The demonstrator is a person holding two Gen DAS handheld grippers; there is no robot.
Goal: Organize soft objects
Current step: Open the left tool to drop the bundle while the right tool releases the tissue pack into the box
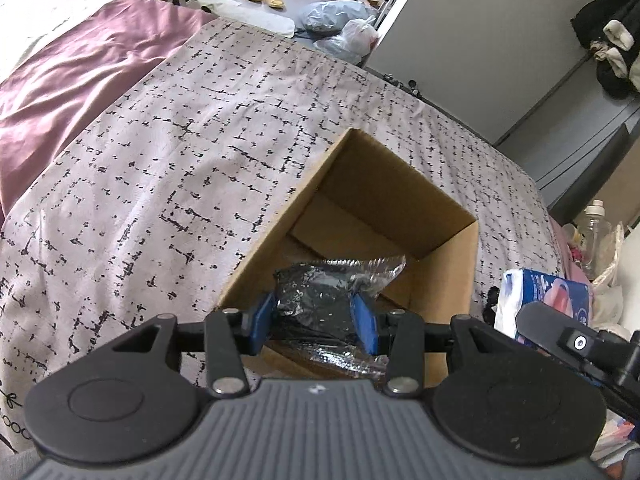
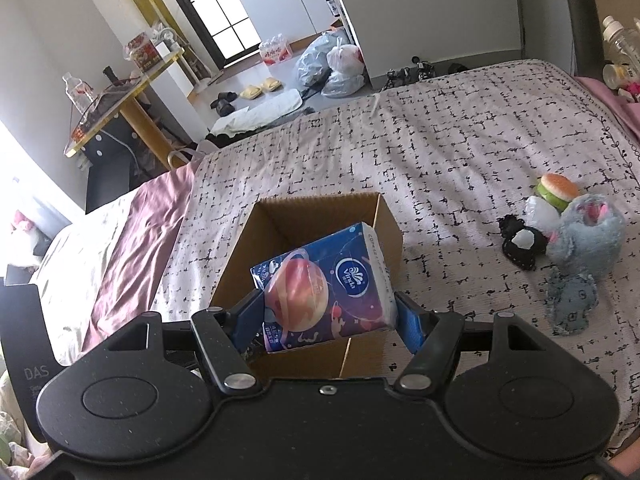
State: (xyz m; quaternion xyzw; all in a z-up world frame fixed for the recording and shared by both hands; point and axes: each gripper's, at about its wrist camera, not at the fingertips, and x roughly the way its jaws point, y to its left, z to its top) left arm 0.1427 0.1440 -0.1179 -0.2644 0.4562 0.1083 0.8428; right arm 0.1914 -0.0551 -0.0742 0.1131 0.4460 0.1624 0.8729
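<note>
The left gripper (image 1: 314, 320) has a grey ribbed body flanked by two rounded black discs. Black linkage arms with silver rivets lead forward from the body to blue finger pads (image 1: 365, 322). The right gripper (image 2: 326, 320) has a smooth black speckled body, one central screw, matching discs, rivets and blue pads (image 2: 412, 326).

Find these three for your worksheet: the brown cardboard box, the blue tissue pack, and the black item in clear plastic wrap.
brown cardboard box (image 2: 390, 228), right wrist view, right wall.
blue tissue pack (image 2: 340, 276), right wrist view, printed face.
black item in clear plastic wrap (image 1: 316, 300), left wrist view, centre.
</note>
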